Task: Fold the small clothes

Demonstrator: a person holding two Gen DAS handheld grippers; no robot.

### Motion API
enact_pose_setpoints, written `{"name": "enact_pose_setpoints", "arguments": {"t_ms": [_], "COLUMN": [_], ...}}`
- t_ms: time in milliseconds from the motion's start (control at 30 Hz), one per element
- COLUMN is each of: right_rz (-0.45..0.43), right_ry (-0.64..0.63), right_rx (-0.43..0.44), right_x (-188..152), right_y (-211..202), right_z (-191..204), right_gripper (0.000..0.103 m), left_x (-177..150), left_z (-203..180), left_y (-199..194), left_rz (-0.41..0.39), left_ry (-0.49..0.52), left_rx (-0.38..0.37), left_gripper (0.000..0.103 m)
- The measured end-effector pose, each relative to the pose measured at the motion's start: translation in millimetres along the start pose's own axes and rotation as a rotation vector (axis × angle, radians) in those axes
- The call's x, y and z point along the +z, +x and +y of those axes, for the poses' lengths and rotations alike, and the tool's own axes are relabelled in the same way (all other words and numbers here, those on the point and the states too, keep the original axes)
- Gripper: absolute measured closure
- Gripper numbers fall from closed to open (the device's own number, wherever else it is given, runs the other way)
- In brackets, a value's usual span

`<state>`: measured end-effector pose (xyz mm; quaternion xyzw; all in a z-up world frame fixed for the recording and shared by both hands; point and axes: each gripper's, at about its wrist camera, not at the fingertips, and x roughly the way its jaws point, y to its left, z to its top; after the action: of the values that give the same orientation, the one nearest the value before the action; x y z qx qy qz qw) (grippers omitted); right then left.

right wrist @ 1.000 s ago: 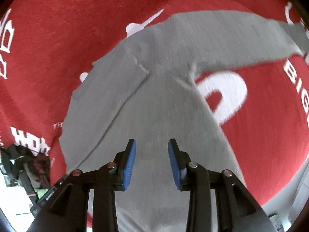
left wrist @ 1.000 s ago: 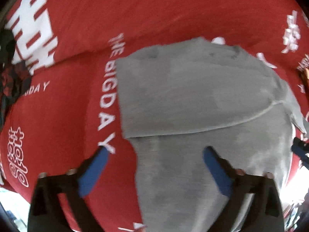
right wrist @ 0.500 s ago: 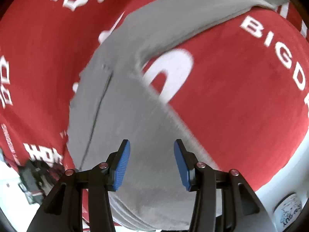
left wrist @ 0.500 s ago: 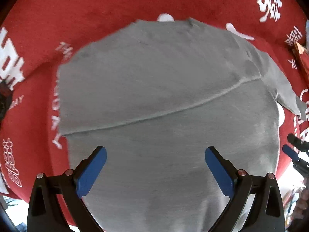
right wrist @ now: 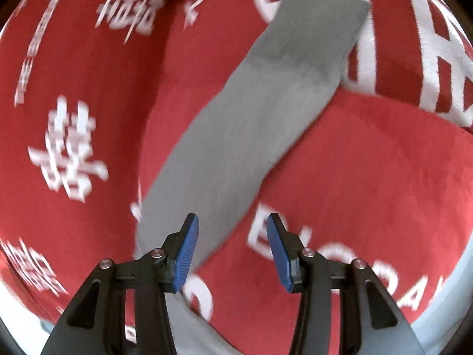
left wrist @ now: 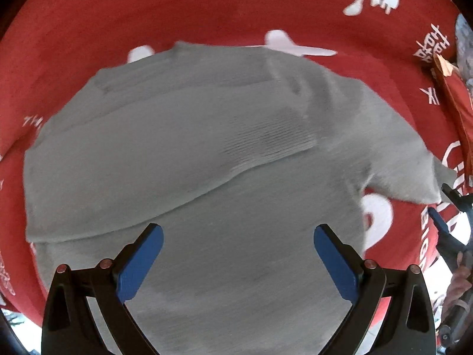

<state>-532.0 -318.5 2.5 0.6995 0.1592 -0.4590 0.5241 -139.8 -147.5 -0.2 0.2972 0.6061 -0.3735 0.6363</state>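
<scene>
A grey knit sweater (left wrist: 207, 153) lies flat on a red cloth, with one side folded over its body along a slanting edge. My left gripper (left wrist: 236, 254) is wide open and empty, above the sweater's lower body. One grey sleeve (right wrist: 266, 97) stretches out to the side across the red cloth. My right gripper (right wrist: 232, 248) is open and empty, over the sleeve's near part beside its edge. It also shows at the right edge of the left wrist view (left wrist: 440, 222).
The red cloth (left wrist: 207, 9) with white lettering and characters covers the whole surface. A red paper packet (left wrist: 455, 94) lies at the far right. The table's pale edge (right wrist: 455, 290) shows at the lower right of the right wrist view.
My left gripper has moved right over the sweater's body. My right gripper has swung away from the body onto the outstretched sleeve and opened wider.
</scene>
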Motion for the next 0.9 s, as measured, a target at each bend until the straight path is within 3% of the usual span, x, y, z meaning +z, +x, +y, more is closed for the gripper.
{"name": "enact_pose_setpoints", "arguments": {"t_ms": [233,467,533,567,700,900], "right_rz": [-0.044,-0.051,-0.031,-0.014,0.006,0.108], "right_ry": [0.093,0.209,0.233,0.248,0.181,-0.059], "right_rx": [0.099,0.209,0.231,0.250,0.333,0.463], "right_x": [26,45,48,50,49,25], "right_y": [7,18,22,25,26,36], "right_z": [-10,-15,-11,-8,17,104], "right_gripper": [0.051,0.051,0.078,0.098,0.098,0.098], "left_x": [11,17,19,18,15,7], "left_z": [-24,-4,9,15,45,88], "left_y": [6,-1,-5,-7,-12,-22], "left_rz": [-0.011,-0.077,-0.093,-0.097,-0.116,-0.140], "left_ry": [-0.005,-0.063,-0.085,-0.094,-0.142,-0.200], "left_rx": [-0.013,0.024,0.032,0.035,0.048,0.080], "left_gripper": [0.001,0.001,0.001,0.001,0.001,0.001]}}
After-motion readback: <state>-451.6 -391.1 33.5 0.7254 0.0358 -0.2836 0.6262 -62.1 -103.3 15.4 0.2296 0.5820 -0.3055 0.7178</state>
